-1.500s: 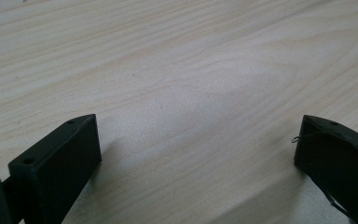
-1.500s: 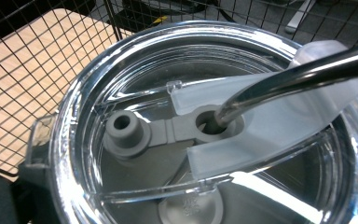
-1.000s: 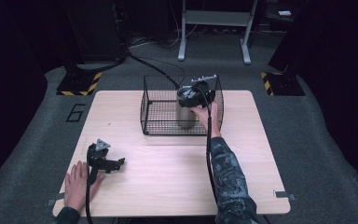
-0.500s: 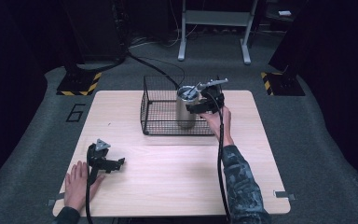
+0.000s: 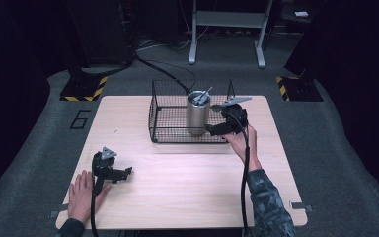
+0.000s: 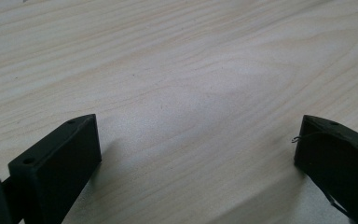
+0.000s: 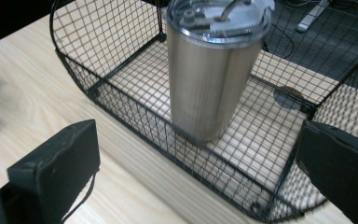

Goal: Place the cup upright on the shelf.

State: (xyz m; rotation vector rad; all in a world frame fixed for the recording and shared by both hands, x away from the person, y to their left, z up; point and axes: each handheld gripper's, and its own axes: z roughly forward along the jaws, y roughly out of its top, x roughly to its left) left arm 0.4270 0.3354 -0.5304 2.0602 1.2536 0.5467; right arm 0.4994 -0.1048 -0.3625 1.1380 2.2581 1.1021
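A steel tumbler [image 5: 198,113] with a clear lid stands upright inside the black wire basket [image 5: 170,129], at centre of the high view, on the upper part of the worktop [image 5: 187,182]. The right tongs [image 5: 216,130] are held just right of the basket's near right corner, jaws spread and grasping nothing; in the right gripper view the tumbler [image 7: 212,70] stands between and beyond the jaws, apart from both. The left tongs [image 5: 123,174] lie on the worktop at lower left of the high view, jaws released, with a hand [image 5: 83,194] flat just beside them.
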